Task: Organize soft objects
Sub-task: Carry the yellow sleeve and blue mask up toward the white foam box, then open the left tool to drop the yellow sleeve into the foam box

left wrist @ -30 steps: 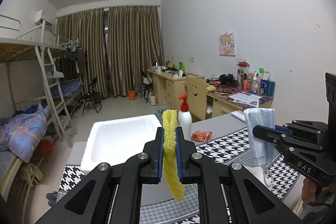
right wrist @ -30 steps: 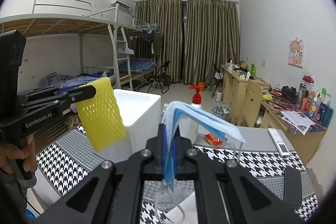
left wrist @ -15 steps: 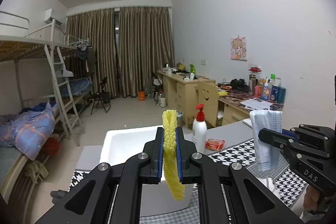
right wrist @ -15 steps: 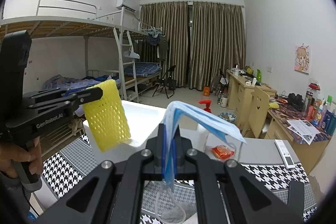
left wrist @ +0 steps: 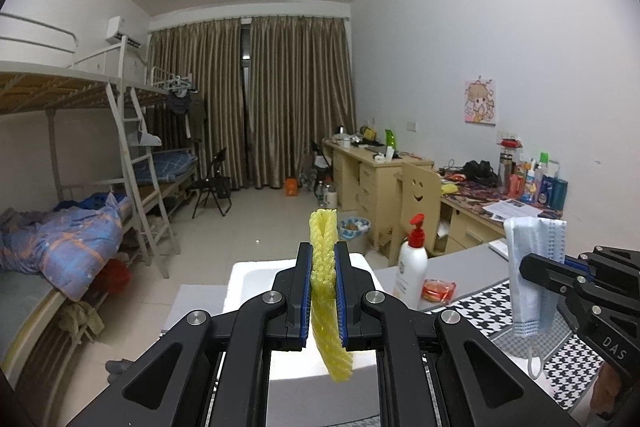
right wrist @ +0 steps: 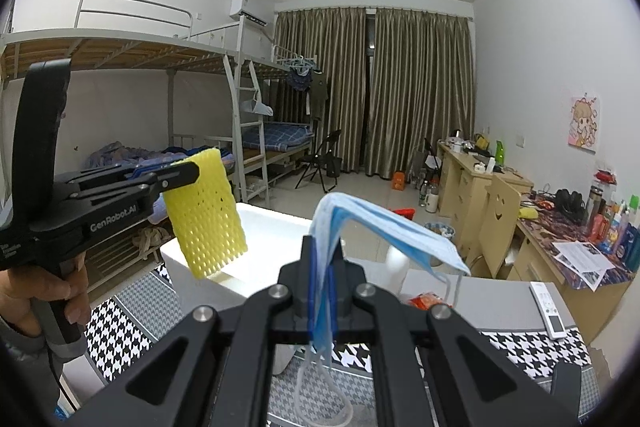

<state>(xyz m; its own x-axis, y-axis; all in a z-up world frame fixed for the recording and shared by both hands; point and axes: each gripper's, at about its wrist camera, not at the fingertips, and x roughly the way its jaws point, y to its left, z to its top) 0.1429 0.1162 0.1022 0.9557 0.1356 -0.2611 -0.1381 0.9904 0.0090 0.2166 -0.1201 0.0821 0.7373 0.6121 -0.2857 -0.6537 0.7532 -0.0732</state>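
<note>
Left wrist view: the left gripper (left wrist: pixel 323 291) is held level, tipped slightly down, above a white foam box (left wrist: pixel 248 279). Its jaws are clamped narrow on one yellow foam net sleeve (left wrist: pixel 326 291), which is seen edge-on — a flattened, knobbly mesh strip that stands up above the blue pads and hangs below them. At the right edge the right gripper (left wrist: pixel 532 267) is seen from the side, pinched on one pale blue face mask (left wrist: pixel 532 271); the mask is draped down in pleated folds and a white ear loop dangles under it. One white pump bottle (left wrist: pixel 412 267) with a red top is stood on the grey table (left wrist: pixel 468 263), and one small orange packet (left wrist: pixel 438 289) lies just beside it. A black-and-white houndstooth mat (left wrist: pixel 492 303) is spread below the mask.

Right wrist view: the right gripper (right wrist: pixel 322 301) is pointed forward and a little downward, with its jaws closed tight on the face mask (right wrist: pixel 384 227). The mask is arched up out of the pads and folded over to the right, and its clear loops hang beneath. At the left the left gripper (right wrist: pixel 192 173) is gripped by a hand (right wrist: pixel 48 291) on its handle — the yellow foam net sleeve (right wrist: pixel 206 213) is seen broadside here, a rectangular perforated sheet tilted over the foam box (right wrist: pixel 280 223). One remote control (right wrist: pixel 548 311) lies on the table at the right.
</note>
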